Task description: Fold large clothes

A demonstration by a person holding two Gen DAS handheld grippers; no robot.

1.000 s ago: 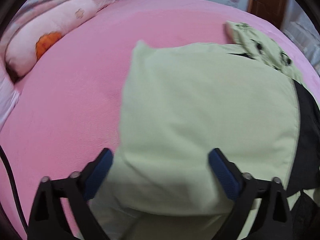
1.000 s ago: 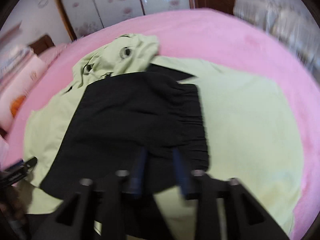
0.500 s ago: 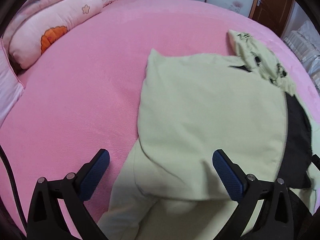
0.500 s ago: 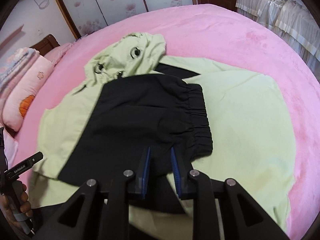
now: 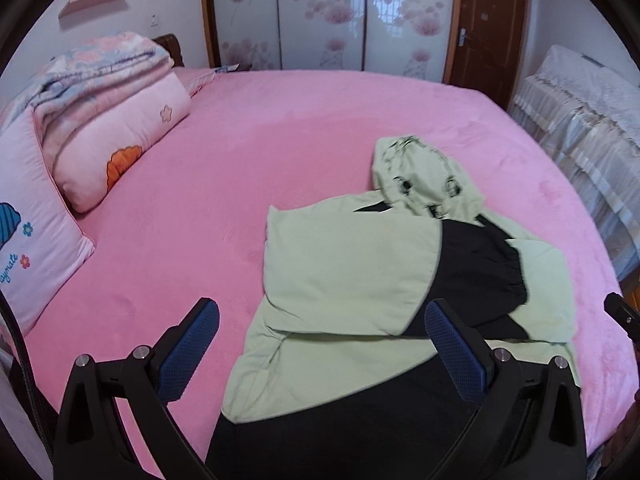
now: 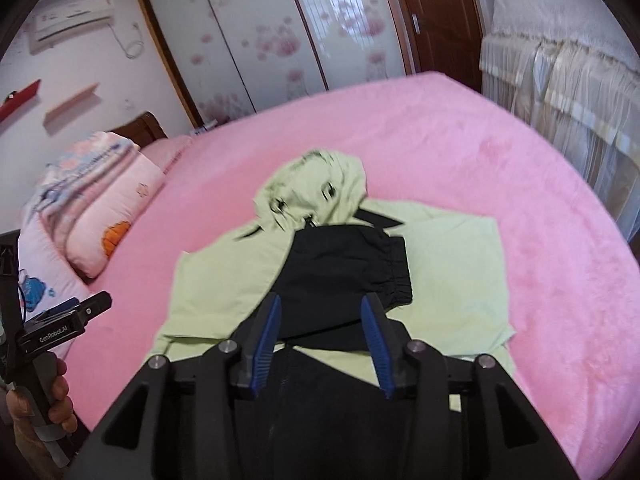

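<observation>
A light green hooded jacket (image 5: 344, 276) with black panels lies spread on the pink bed (image 5: 168, 248), hood (image 5: 424, 176) away from me. A black elastic-cuffed part (image 6: 348, 268) is folded over its middle. My left gripper (image 5: 320, 312) hovers above the jacket's near left side, open wide, with nothing between its blue pads (image 5: 188, 352). My right gripper (image 6: 322, 300) hangs above the black part, jaws opening, clear of the cloth. In the right wrist view, the left gripper's body (image 6: 60, 324) and the hand (image 6: 60, 400) holding it show at the left edge.
Pink pillows (image 5: 120, 148) and a folded quilt (image 5: 96, 64) lie at the bed's left end. Sliding wardrobe doors (image 5: 320, 16) and a brown door (image 5: 488, 24) stand behind the bed. Lace-covered furniture (image 5: 588, 120) flanks the right side. Bare pink sheet surrounds the jacket.
Both grippers have risen and drawn back from the jacket, so much more of the bed and room shows. The right gripper's jaws went from nearly shut to apart. The left stayed open.
</observation>
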